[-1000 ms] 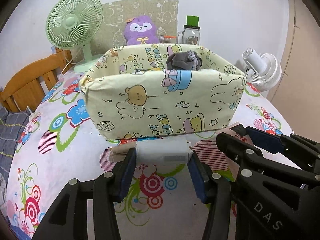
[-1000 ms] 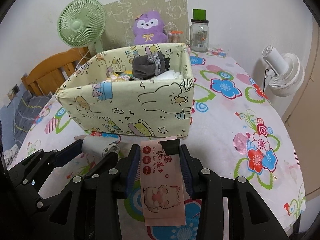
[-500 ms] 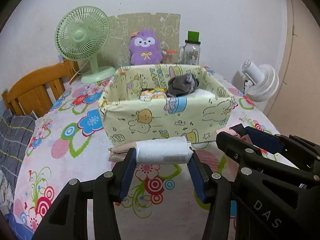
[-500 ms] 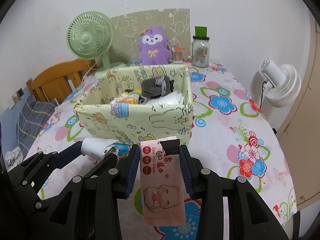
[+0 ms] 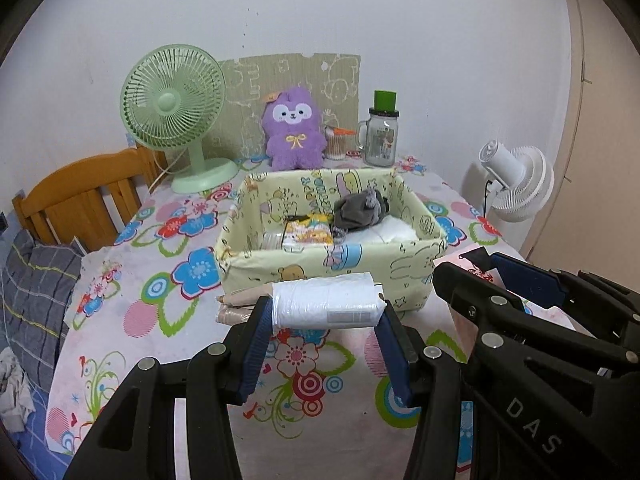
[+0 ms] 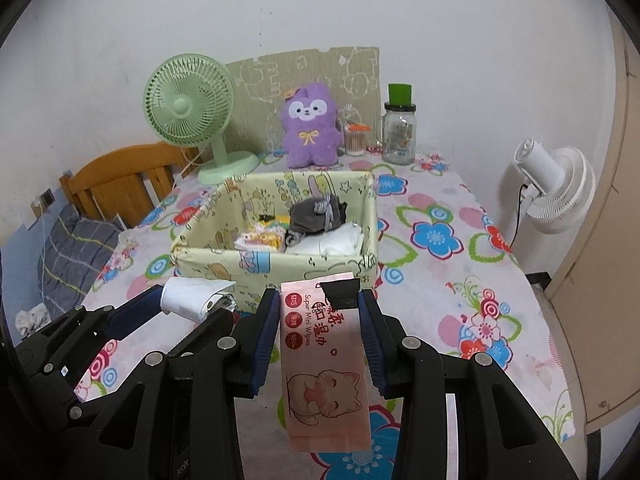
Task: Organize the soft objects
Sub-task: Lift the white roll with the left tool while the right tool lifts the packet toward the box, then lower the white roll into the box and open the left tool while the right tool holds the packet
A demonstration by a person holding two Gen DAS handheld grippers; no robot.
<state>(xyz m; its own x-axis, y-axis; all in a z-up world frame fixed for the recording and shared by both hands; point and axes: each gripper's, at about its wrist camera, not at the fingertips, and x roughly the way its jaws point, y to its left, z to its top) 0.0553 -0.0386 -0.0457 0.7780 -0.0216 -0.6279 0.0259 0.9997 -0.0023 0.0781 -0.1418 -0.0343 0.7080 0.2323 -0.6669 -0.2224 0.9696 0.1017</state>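
My left gripper (image 5: 326, 316) is shut on a white plastic-wrapped tissue pack (image 5: 326, 306) and holds it in the air in front of the yellow cartoon-print fabric box (image 5: 240, 258). My right gripper (image 6: 319, 316) is shut on a pink wet-wipes pack (image 6: 322, 364) with a cat print, also raised before the box (image 6: 208, 258). The box holds a grey sock bundle (image 6: 318, 214), a white folded item (image 6: 332, 240) and small printed packs (image 6: 262, 240). A beige roll (image 5: 240, 300) lies on the table by the box's front left corner.
A purple plush (image 5: 294, 130), a green fan (image 5: 176, 104), a glass jar with a green lid (image 5: 382, 132) and a cotton-swab pot (image 5: 336, 142) stand at the back by the wall. A white fan (image 5: 516, 182) is at the right, a wooden chair (image 5: 84, 196) at the left.
Both grippers have risen and pulled back from the box with their packs still held, so the box now looks smaller and its inside shows.
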